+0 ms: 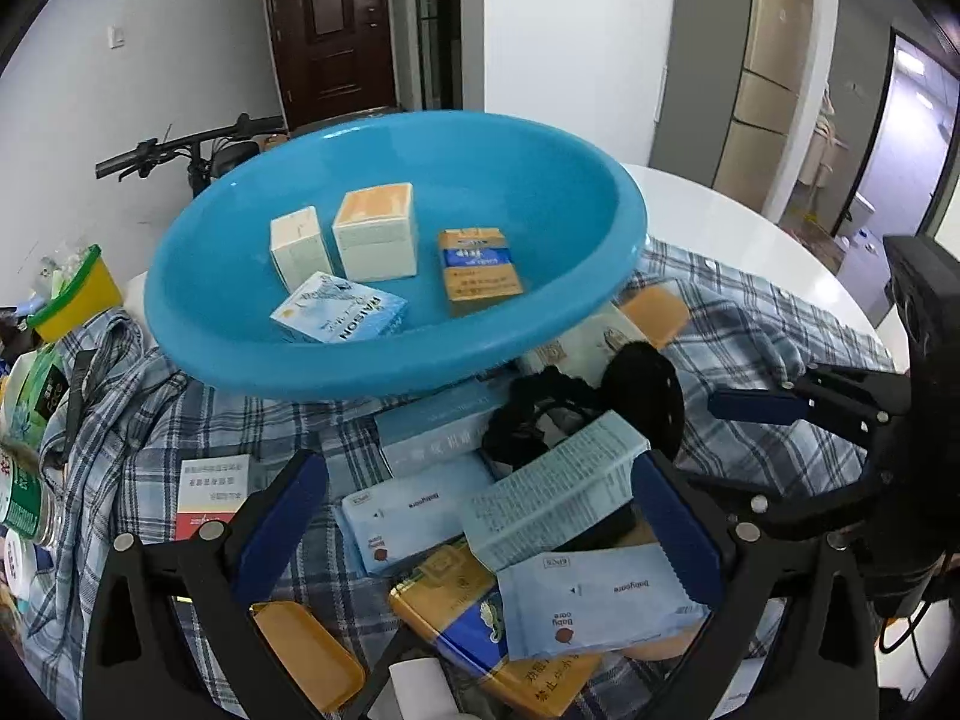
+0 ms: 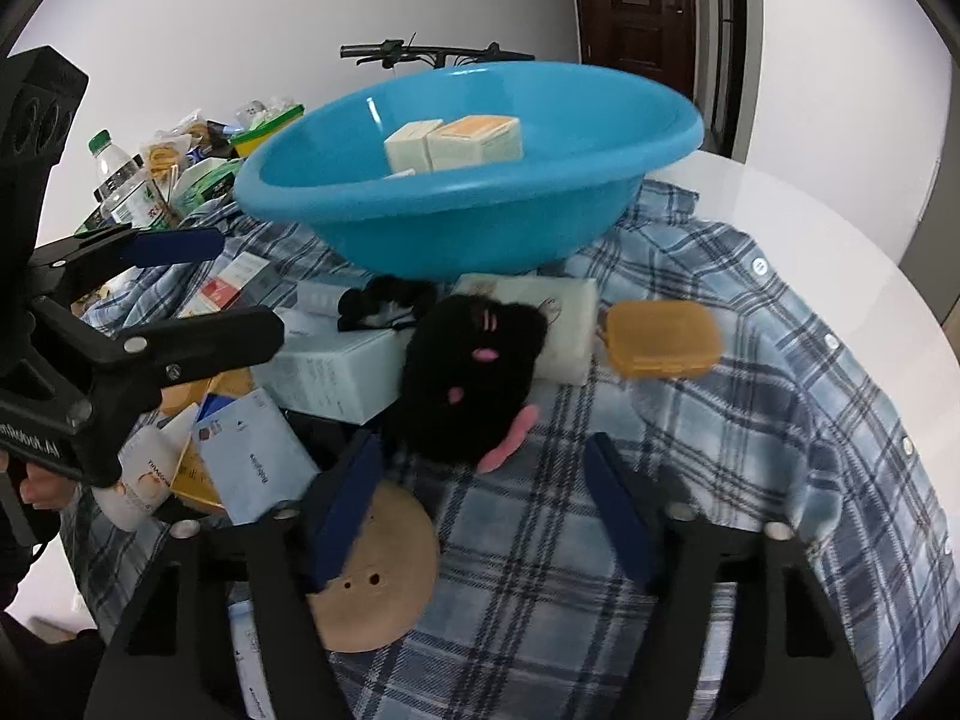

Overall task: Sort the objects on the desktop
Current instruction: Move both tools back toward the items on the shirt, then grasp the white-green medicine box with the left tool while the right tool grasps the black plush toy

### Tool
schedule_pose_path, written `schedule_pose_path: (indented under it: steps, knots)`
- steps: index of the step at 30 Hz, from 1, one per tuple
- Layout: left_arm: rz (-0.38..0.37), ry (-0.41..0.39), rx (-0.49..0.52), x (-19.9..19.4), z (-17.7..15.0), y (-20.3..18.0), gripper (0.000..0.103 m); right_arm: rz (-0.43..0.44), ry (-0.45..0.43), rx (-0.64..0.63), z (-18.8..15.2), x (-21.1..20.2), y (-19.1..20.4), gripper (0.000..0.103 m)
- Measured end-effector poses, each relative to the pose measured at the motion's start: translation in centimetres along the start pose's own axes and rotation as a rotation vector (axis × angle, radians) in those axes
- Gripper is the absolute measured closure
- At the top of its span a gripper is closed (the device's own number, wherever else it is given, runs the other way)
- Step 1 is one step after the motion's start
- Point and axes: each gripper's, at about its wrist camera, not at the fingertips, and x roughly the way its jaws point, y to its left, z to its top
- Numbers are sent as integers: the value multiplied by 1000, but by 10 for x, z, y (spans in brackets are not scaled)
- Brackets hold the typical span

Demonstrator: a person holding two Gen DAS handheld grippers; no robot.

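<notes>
Blue basin (image 2: 468,222) hides the boxes (image 2: 456,144) partly behind its rim.

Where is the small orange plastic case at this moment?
In the right wrist view, the small orange plastic case lies on the blue plaid shirt, right of the white packet and black plush toy, below the blue plastic basin.

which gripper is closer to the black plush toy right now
Right. The right gripper sits open just in front of the black plush toy; the left gripper is open over the boxes and packets beside it.
</notes>
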Motion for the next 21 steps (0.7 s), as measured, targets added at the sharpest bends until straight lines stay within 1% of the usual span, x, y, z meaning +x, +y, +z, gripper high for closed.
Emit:
schedule_pose_path:
  steps: [1, 2, 3, 4, 6, 8, 12, 15, 17, 18, 19, 21]
  knots:
    - [-3, 7, 3, 2, -1, 0, 15, 4, 3, -3, -1, 1, 1, 49]
    - [-5, 17, 6, 3, -1, 0, 20, 7, 6, -6, 0, 2, 1, 53]
    - [-8, 25, 8, 6, -2, 0, 30, 7, 6, -6, 0, 2, 0, 57]
    - [-13, 28, 7, 6, -2, 0, 37, 8, 4, -7, 2, 3, -1, 59]
    - [-31, 32, 9, 6, -3, -1, 40, 15, 3, -9, 3, 3, -1, 66]
    - [-41, 31, 27, 6, -3, -4, 40, 29, 1, -10, 5, 2, -1, 68]
    - [-73, 39, 55, 6, -3, -9, 40, 54, 4, -43, 4, 2, 8, 76]
    - [-111, 56, 71, 8, -3, -13, 40, 47, 8, -61, 4, 5, 12, 76]
    - [-120, 58, 93, 7, -3, -18, 35, 58, 10, -55, 5, 7, 12, 76]
    - [-123, 57, 109, 6, -4, -20, 27, 60, 9, -51, 5, 6, 11, 76]
    - [-123, 55, 129, 6, -5, -24, 22, 61, 7, -47, 6, 6, 10, 76]
    - [-117, 58, 166, 7, -6, -30, 21, 62, 2, -38, 7, 5, 8, 76]
